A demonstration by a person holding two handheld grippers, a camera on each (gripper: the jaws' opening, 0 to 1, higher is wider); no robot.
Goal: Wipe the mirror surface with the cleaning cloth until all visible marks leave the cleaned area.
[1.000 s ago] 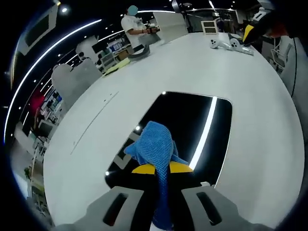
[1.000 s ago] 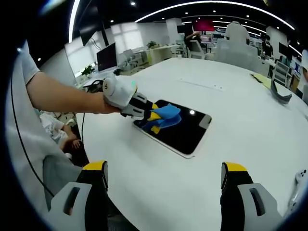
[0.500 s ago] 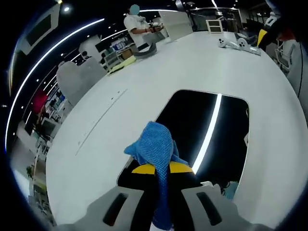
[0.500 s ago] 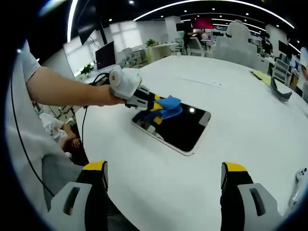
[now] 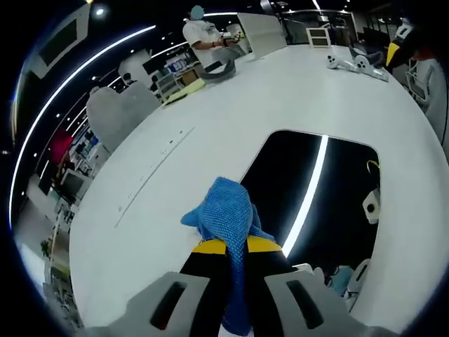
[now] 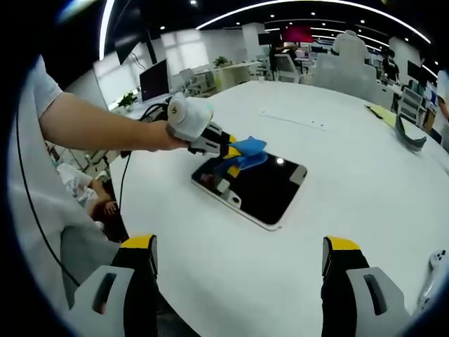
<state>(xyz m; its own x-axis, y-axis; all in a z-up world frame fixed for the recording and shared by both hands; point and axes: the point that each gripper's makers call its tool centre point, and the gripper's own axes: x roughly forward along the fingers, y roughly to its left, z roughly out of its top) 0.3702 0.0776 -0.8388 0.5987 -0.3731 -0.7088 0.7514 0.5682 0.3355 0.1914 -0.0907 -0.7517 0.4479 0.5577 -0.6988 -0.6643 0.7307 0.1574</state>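
Left claw (image 6: 235,156) clenched on blue cleaning cloth (image 5: 226,214), now drawn back toward mirror's (image 6: 263,186) near-left edge on white counter (image 6: 365,182). Right claw (image 6: 238,281) released, unmoved.

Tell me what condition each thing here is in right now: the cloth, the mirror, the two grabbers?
Blue cloth: bunched, clamped in the left gripper's jaws.
Mirror: flat on the white table, dark, reflecting ceiling lights.
Left gripper: shut on the cloth, at the mirror's near edge.
Right gripper: open, holding nothing, above the table.
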